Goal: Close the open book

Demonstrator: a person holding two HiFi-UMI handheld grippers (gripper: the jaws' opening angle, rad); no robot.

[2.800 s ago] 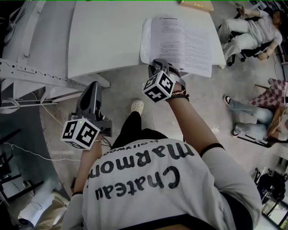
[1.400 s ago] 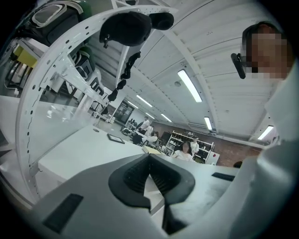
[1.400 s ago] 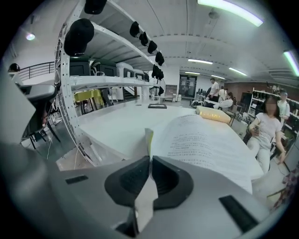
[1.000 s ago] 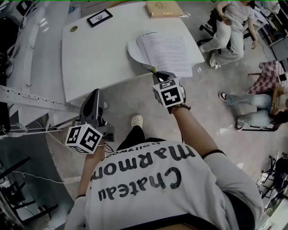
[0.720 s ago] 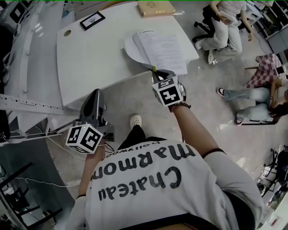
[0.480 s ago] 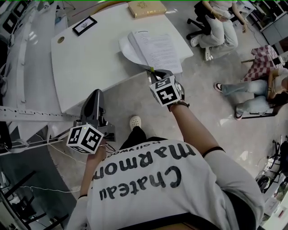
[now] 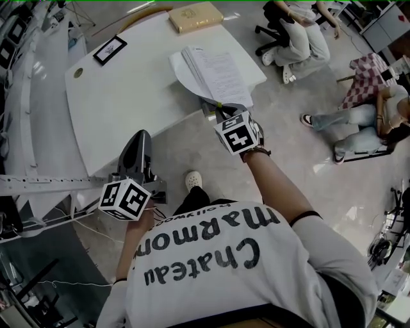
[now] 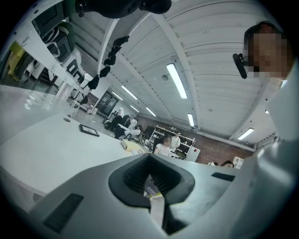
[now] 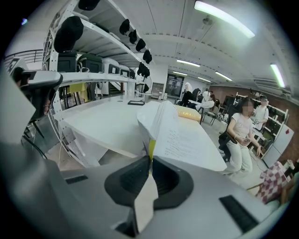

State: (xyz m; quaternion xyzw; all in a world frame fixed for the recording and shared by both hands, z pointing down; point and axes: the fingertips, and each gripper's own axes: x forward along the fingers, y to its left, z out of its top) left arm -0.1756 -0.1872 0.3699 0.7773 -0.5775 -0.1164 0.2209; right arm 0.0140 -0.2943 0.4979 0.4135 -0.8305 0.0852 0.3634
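The open book (image 7: 221, 69) lies on the white table (image 7: 122, 90) near its front right corner, printed pages up. Its left-hand leaf (image 7: 186, 75) is lifted and curves over towards the right side. My right gripper (image 7: 215, 107) is shut on the near edge of that leaf, where a yellow-green strip (image 9: 150, 148) shows just above the pads. In the right gripper view the raised leaf (image 9: 152, 122) stands upright over the text page (image 9: 182, 140). My left gripper (image 7: 140, 137) hangs below the table's front edge, jaws together and nothing held; the left gripper view shows the left gripper (image 8: 150, 181) pointing level across the tabletop.
A framed picture (image 7: 109, 50), a round cable hole (image 7: 77, 73) and a tan box (image 7: 195, 16) sit on the table's far part. People sit on chairs at the right (image 7: 295, 25), (image 7: 378, 122). Metal racking (image 7: 32, 186) stands left of me.
The book's left leaf, flat at first, has been lifted and folded rightwards by my shut right gripper. Both hands have drifted a little towards the table.
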